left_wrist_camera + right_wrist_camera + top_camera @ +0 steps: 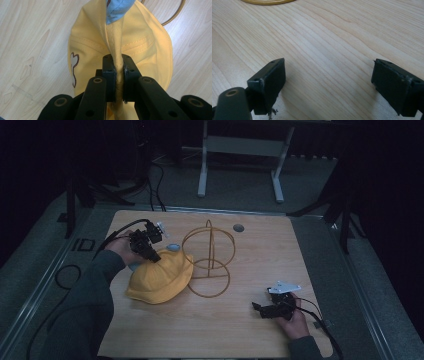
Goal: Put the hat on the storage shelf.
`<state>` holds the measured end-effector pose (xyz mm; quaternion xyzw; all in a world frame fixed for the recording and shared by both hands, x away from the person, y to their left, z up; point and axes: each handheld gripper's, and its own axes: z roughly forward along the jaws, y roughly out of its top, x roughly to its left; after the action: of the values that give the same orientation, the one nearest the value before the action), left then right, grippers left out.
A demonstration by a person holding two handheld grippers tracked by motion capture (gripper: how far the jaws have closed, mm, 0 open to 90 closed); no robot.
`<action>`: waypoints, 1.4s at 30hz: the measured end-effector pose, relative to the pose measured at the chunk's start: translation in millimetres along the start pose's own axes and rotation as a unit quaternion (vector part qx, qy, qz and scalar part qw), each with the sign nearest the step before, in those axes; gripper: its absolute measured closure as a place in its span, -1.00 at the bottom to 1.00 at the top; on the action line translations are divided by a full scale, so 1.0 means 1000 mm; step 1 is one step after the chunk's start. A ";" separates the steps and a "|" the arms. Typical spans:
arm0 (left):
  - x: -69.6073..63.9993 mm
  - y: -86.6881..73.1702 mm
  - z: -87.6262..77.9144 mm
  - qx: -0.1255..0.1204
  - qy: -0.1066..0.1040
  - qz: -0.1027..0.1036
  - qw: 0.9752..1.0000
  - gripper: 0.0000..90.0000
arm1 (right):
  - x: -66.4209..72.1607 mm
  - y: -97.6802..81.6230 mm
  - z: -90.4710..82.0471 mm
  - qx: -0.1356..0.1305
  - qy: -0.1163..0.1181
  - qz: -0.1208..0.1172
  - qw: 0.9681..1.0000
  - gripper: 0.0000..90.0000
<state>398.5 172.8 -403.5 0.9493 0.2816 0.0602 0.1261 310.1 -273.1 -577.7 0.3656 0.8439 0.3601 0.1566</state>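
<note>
Hat (159, 279), yellow, lies on the left half of a wooden table (250, 330), its crown pinched into a ridge by the left gripper (150, 254).

Nearest the camera in the high view, the right gripper (261, 309) rests low over the table's near right part, well apart from the hat, a grey plate on its top and a cable trailing back past the hand (292, 320). Its own view shows the jaws spread wide with nothing between them but bare wood grain, and the edge of a gold ring (268, 2) at the top of that view.

Farther in, the left gripper's view shows both pads clenched on a fold of yellow cloth that rises between them, the rest of the hat (140, 50) hanging below against the table. A small outlined emblem (73, 70) shows on the cloth, and a bit of blue fabric (117, 10) at the top of the fold.

Just right of the hat stands a gold wire stand (209, 257), a globe of hoops above a flat ring on the table. The hat's brim touches or overlaps that ring; which, the high view does not settle.
</note>
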 end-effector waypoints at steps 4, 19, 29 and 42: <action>-0.001 -0.005 -0.006 -0.003 0.014 0.007 1.000 0.86 | 0.000 0.000 0.000 0.000 0.000 0.000 1.000 -0.73; -0.001 -0.020 -0.023 -0.021 0.017 0.030 0.999 0.85 | 0.000 0.000 0.000 0.000 0.000 -0.001 1.000 -0.73; 0.002 -0.028 -0.034 -0.033 0.025 0.024 0.999 0.85 | 0.000 0.000 0.000 0.000 0.000 -0.001 1.000 -0.73; 0.005 -0.035 -0.045 -0.048 0.033 0.031 0.998 0.85 | 0.000 0.000 0.000 0.000 0.000 -0.001 1.000 -0.73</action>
<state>376.5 212.9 -369.7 0.9479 0.2525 0.1090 0.1606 310.3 -273.1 -577.8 0.3645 0.8442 0.3601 0.1573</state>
